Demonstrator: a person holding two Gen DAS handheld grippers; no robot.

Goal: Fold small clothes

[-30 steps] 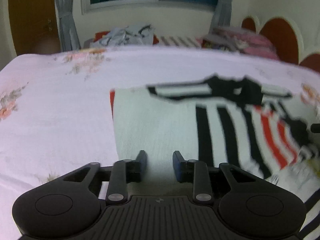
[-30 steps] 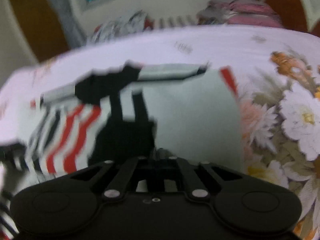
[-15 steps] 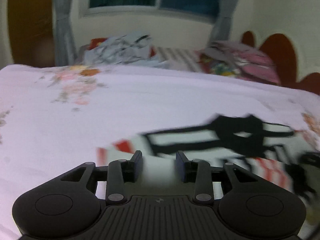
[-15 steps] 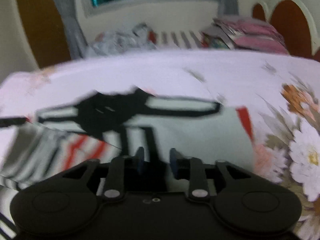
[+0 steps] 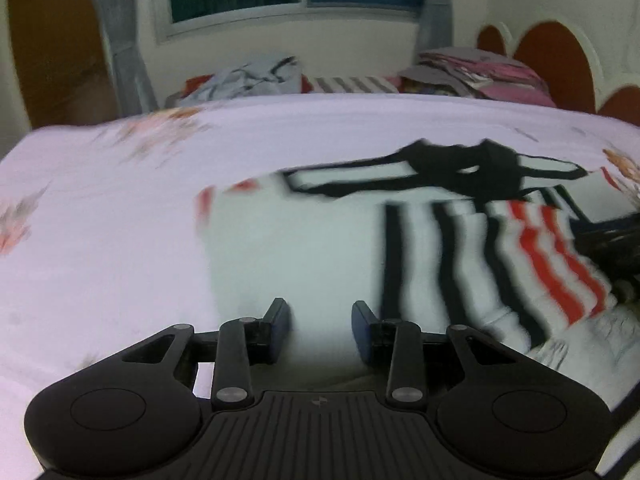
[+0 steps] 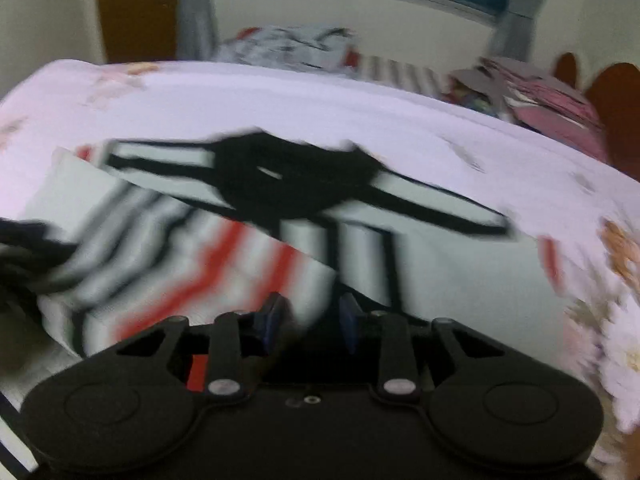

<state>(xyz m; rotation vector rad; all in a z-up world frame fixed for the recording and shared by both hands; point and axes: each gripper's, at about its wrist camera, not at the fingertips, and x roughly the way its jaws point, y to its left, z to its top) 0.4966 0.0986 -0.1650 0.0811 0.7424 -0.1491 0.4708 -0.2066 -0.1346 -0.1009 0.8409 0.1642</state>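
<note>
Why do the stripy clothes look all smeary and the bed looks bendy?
Left wrist view: the striped garment is smeared by motion blur, while the left gripper stays sharp. Right wrist view: blur is heavier, and the fisheye lens curves the bed edge.

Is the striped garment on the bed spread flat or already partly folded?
Partly folded: the striped garment has a red-striped flap doubled over its black-and-white body. Motion blur hides finer creases.
</note>
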